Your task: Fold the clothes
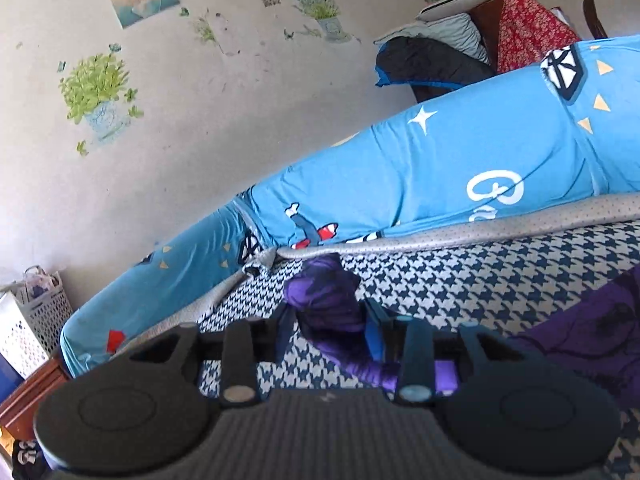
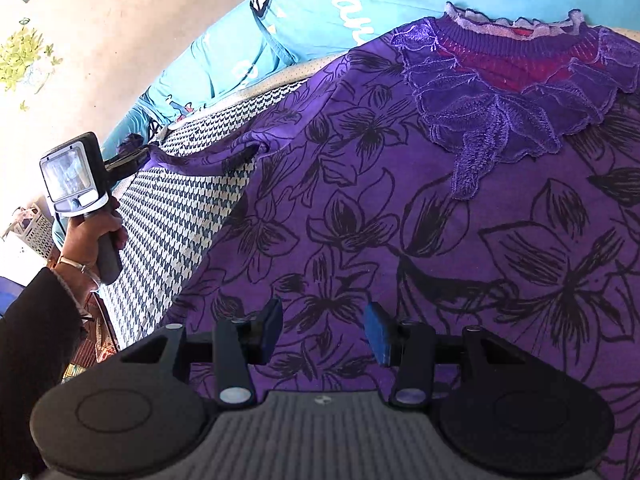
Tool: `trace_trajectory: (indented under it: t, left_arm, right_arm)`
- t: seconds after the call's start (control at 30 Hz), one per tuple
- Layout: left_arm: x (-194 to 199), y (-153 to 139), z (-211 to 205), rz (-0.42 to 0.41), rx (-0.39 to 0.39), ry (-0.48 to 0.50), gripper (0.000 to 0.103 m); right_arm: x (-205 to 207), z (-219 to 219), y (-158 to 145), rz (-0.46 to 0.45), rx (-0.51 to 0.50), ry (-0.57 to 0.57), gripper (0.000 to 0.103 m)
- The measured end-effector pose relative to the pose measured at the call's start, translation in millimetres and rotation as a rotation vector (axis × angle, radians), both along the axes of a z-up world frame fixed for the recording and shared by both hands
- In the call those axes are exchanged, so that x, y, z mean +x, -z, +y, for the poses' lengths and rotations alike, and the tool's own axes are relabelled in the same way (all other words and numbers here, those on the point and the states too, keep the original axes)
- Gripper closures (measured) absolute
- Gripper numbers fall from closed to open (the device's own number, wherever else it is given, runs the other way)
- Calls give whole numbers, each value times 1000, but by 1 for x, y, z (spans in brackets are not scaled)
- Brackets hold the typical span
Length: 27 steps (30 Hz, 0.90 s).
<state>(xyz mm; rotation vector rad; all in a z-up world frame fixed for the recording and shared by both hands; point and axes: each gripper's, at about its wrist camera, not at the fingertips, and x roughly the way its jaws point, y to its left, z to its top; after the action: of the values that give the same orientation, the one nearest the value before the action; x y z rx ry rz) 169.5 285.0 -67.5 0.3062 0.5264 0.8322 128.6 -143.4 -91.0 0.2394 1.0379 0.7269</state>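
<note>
One purple floral-print knit top [image 2: 400, 200] lies flat on the blue-and-white houndstooth bed cover [image 2: 172, 216], its ruffled neckline at 1 o'clock. The left gripper [image 1: 326, 320] has its jaws apart around the bunched sleeve end [image 1: 324, 292], pads not pressing. The right gripper [image 2: 324, 332] hovers over the top, jaws apart, empty. One long blue cartoon-print bolster [image 1: 440, 160] borders the far edge at 12 o'clock; one white perforated basket [image 1: 32, 320] stands at 9 o'clock.

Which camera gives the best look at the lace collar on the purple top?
The right wrist view: the lace collar lies in full sight at the neckline of the purple top. The left wrist view shows only a sleeve and an edge of the top, no collar.
</note>
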Motion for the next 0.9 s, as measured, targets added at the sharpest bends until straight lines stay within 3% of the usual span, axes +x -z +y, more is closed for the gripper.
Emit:
trace_trajectory:
  t: [0.03, 0.07, 0.1, 0.17, 0.3, 0.37, 0.47, 0.63, 0.77, 0.9]
  left_arm:
    - [-2, 0, 5, -12, -20, -22, 54]
    - [-4, -2, 9, -24, -40, -36, 43]
    - [-5, -3, 14, -36, -65, -53, 23]
    - [-12, -7, 25, -62, -90, -129, 0]
    - [-27, -16, 40, -98, -83, -233, 1]
    - [-36, -24, 45, -126, -116, -245, 1]
    - [-43, -34, 39, -158, -208, -158, 1]
    - [-31, -30, 6, -100, -330, 10, 1]
    - [-16, -16, -31, -19, -312, 111, 1]
    - [-1, -5, -53, 33, -313, 148, 1]
  right_arm:
    - [0, 1, 1, 0, -3, -6, 58]
    - [-1, 3, 2, -2, -7, -11, 58]
    - [-1, 4, 2, -6, -11, -16, 58]
    - [-3, 7, 2, -15, -19, -25, 58]
    - [-4, 8, 2, -18, -23, -33, 58]
    - [-4, 8, 1, -19, -24, -35, 58]
    - [-4, 9, 1, -19, -25, -34, 58]
    - [-4, 10, 1, -21, -29, -37, 58]
    - [-4, 10, 1, -21, -31, -39, 58]
    - [-6, 10, -1, -25, -35, -43, 58]
